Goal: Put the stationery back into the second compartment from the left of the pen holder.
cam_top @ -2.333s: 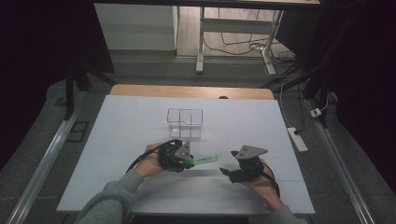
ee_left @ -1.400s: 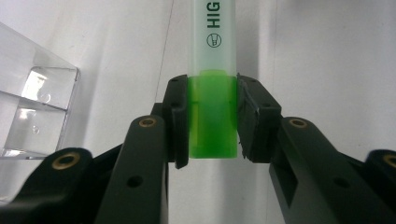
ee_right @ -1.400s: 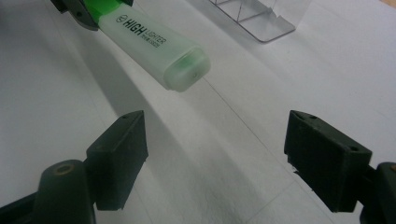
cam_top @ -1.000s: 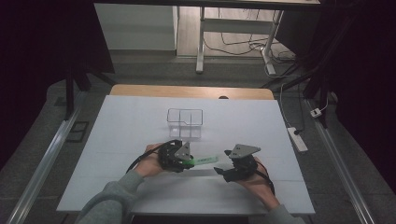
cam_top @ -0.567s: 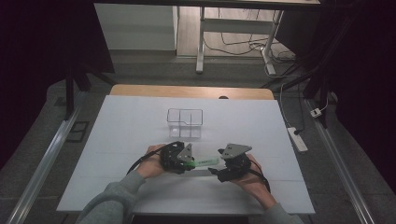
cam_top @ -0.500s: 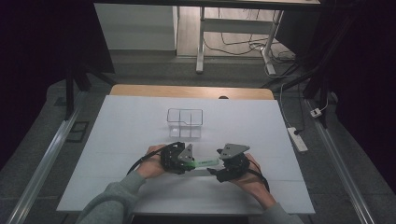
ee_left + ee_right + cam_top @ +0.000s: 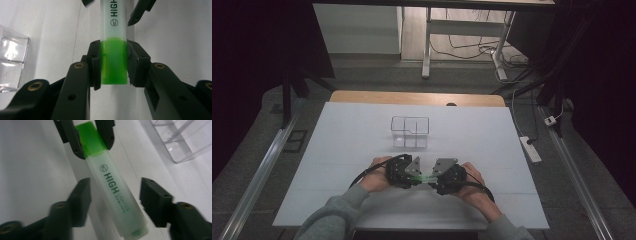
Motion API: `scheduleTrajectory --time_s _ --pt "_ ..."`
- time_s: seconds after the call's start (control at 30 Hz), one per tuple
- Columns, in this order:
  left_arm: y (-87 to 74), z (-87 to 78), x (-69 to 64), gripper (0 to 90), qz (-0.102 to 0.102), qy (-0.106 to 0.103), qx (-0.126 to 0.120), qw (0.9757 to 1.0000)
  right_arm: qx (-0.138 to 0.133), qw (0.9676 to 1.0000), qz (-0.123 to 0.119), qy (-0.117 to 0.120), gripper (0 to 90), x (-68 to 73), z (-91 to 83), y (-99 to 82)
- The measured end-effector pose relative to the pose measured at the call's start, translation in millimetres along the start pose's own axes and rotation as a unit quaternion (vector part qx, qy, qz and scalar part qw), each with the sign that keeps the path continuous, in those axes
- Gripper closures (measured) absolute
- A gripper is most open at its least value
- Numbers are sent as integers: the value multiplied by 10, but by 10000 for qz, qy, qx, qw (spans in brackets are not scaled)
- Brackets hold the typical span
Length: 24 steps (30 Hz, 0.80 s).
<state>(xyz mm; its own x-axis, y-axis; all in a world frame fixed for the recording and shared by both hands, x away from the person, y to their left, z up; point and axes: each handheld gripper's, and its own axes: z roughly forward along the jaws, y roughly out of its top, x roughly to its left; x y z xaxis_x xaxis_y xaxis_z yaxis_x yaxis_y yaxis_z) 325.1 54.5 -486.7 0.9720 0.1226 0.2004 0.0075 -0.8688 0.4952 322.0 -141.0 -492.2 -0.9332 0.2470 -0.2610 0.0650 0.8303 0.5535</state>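
A green highlighter (image 7: 426,177) with a frosted body is held level just above the white table (image 7: 492,135), near its front edge. My left gripper (image 7: 113,62) is shut on its green cap (image 7: 113,60). My right gripper (image 7: 115,186) faces it from the other end, and its jaws have just been closing. They now stand on either side of the frosted body (image 7: 117,197), with a gap on each side. In the high view the left gripper (image 7: 416,177) and the right gripper (image 7: 434,179) almost meet, tip to tip.
A clear plastic organiser with compartments (image 7: 410,132) stands on the table a little beyond the grippers. It sits left of the jaws in the left gripper view (image 7: 12,65) and at the upper right in the right gripper view (image 7: 180,140). A power strip (image 7: 530,149) lies on the floor to the right.
My right gripper has moved left along the table to the free end of the highlighter, and its jaws have narrowed around the body. The left gripper has kept still with the cap.
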Motion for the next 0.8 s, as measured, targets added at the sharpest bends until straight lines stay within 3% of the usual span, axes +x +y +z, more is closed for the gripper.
scheduleTrajectory --time_s 0.2,0.23,0.37,0.47,0.5,0.67,0.73,0.77,0.8 --pt "0 1 -16 665 35 -112 -30 9999 231 9989 -387 109 568 21 60 10" --pt "0 -1 -18 665 66 -127 -18 9999 232 9991 -329 132 576 41 68 10" --pt "-14 -14 -24 664 144 -189 -66 9997 263 9978 -561 228 599 46 67 4" --pt "-21 -28 -18 650 114 -174 -139 9997 236 9978 -553 264 623 63 68 4" --pt "-31 -37 -22 643 -28 -123 -283 9995 206 9977 -585 290 632 64 74 1" --pt "-67 -45 2 587 -189 80 -426 9989 123 9977 -580 317 650 40 53 -2" --pt "-89 -51 21 490 -382 124 -523 9978 -34 9987 -391 333 650 -2 17 -24" --pt "-118 -77 48 472 -601 120 -683 9958 -77 9991 -305 289 650 -10 5 -34" --pt "-118 -77 48 456 -601 120 -683 9958 -134 9992 -245 272 650 -21 -5 -42"
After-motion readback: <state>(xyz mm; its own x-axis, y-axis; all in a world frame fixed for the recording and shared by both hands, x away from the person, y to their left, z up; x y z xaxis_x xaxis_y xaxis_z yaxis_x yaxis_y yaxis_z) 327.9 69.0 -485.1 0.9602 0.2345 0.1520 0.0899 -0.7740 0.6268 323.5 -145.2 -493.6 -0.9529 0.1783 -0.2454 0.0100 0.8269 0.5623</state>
